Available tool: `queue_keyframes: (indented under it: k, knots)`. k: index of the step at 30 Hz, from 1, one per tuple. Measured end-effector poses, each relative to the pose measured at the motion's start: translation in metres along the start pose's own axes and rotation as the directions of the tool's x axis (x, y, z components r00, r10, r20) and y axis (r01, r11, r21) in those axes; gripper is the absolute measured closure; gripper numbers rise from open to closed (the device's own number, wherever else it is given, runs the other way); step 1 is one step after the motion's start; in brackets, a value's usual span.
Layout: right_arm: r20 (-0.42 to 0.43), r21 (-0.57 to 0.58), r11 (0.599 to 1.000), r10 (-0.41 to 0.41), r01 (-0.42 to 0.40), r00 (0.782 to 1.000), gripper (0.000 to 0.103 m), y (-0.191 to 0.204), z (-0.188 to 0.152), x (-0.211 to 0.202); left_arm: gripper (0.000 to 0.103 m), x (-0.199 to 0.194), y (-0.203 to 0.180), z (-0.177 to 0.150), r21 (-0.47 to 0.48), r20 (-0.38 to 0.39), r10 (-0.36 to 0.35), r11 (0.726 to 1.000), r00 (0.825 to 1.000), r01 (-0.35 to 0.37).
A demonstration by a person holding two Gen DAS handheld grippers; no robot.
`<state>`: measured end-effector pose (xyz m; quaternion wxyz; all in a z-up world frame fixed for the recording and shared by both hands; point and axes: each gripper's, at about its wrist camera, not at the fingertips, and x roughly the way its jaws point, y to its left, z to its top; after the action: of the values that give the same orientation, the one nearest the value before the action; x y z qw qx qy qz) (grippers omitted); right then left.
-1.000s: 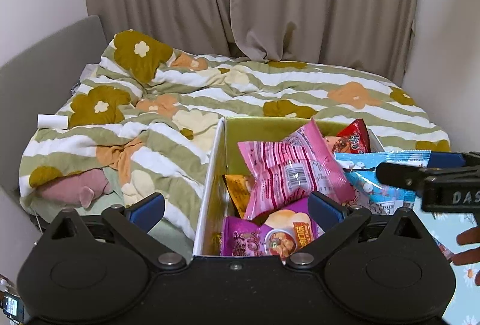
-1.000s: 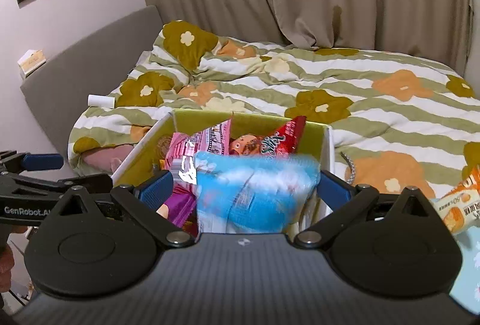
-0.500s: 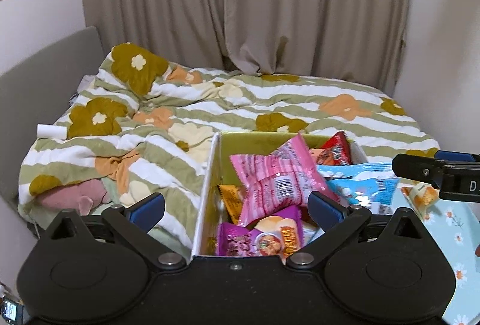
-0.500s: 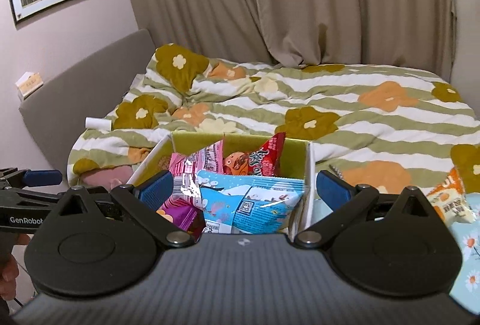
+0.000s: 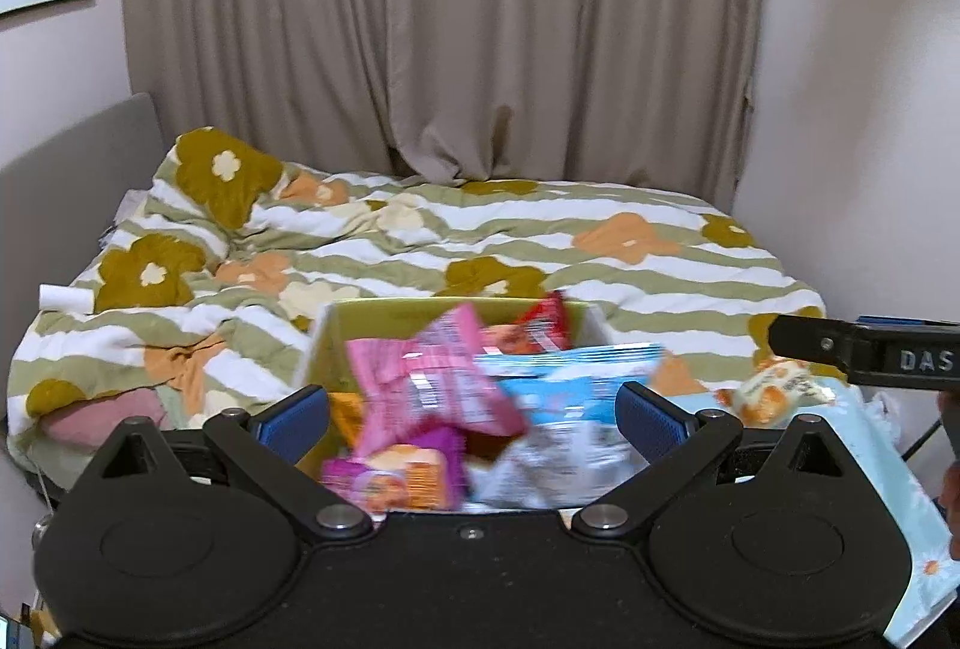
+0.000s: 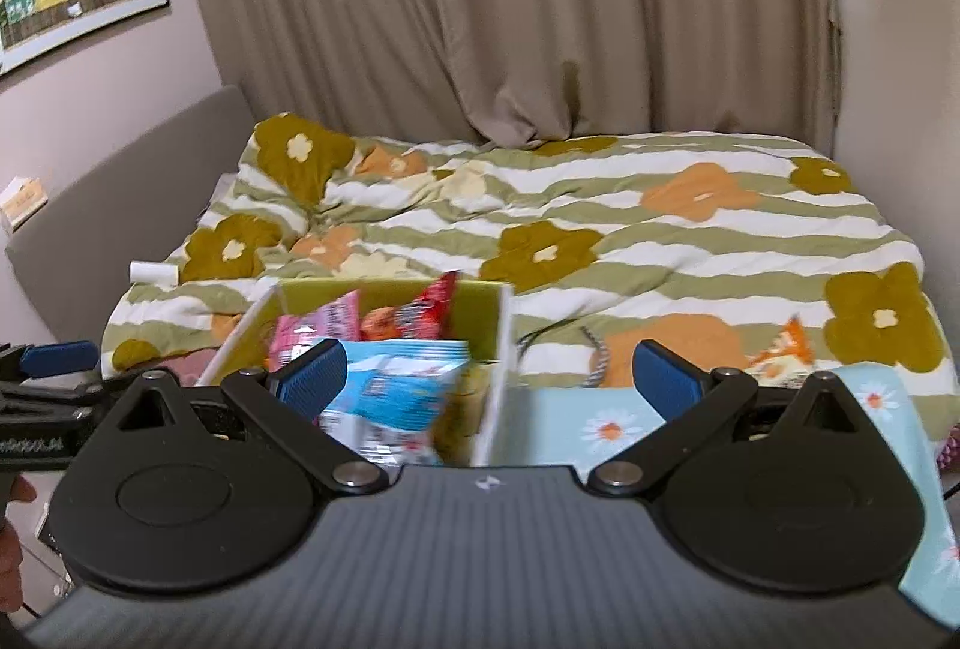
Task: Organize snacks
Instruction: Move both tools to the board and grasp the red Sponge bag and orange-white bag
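My right gripper (image 6: 489, 376) has its two blue pads wide apart, with nothing between them. My left gripper (image 5: 474, 418) is wide apart too and holds nothing. It points over the box (image 5: 585, 316).

The box is full of snack bags. A blue bag (image 6: 396, 391) lies on top at the near side, a pink bag (image 5: 438, 379) leans beside it, and a red bag (image 6: 432, 310) stands at the far wall, at 12 o'clock.

One snack is not in yet. The orange and white pack (image 6: 780, 355) lies at 2 o'clock from my right gripper, where the flowery blue cloth (image 6: 606, 421) meets the striped blanket (image 6: 690, 253).

I think this pack is light, puffy and crinkly. It may slip and the food inside may crush. So I would pinch it softly by a flat sealed edge, not the fat middle.
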<state>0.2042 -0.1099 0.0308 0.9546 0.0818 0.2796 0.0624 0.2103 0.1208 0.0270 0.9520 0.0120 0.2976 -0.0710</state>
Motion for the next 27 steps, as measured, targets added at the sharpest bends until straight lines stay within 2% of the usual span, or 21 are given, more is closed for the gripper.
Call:
queue_keyframes:
  k: [7,16,21,27]
  knots:
    - [-0.012,-0.021,1.000,-0.022,0.022,1.000,0.000,-0.082,0.008,-0.009,0.000,0.006,-0.084,-0.001,-0.005,-0.009,-0.005,1.000,1.000,0.005]
    - [-0.096,-0.008,1.000,0.008,-0.009,0.995,0.000,-0.181,0.004,0.018,0.000,0.047,-0.182,-0.022,-0.004,-0.110,0.037,0.999,0.993,-0.038]
    - [-0.152,-0.009,0.999,0.035,-0.037,0.988,0.000,-0.217,0.000,0.040,0.000,0.082,-0.216,-0.041,0.000,-0.197,0.092,0.996,0.976,-0.094]
    - [-0.221,0.031,0.997,0.070,-0.065,0.973,0.000,-0.245,-0.007,0.079,0.001,0.134,-0.226,-0.058,0.039,-0.285,0.204,0.979,0.937,-0.201]
